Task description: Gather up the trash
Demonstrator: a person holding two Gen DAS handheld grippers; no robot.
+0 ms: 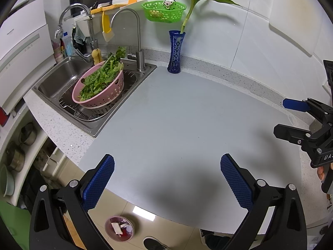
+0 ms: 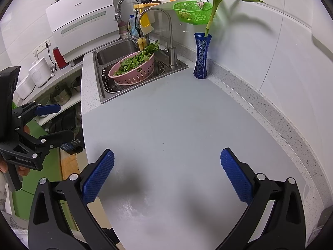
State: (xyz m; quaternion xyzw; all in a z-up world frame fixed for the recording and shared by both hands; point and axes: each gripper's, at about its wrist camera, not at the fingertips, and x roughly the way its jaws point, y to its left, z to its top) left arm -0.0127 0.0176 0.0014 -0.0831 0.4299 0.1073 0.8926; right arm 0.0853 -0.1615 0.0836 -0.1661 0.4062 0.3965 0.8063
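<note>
A small round bin [image 1: 119, 228] with a dark red liner stands on the floor below the counter edge, with white scraps of trash in it. My left gripper [image 1: 167, 179] is open and empty above the counter's front edge, over the bin. It also shows at the left of the right wrist view [image 2: 55, 120]. My right gripper [image 2: 167, 176] is open and empty above the grey counter [image 2: 177, 114]. It also shows at the right edge of the left wrist view [image 1: 285, 118]. No loose trash shows on the counter.
A steel sink [image 1: 62, 79] at the back left holds a pink colander of greens [image 1: 100, 85]. A blue vase with a plant [image 1: 175, 52] stands against the back wall. A green basket [image 1: 163, 11] hangs on the wall. A white appliance [image 2: 83, 27] stands beyond the sink.
</note>
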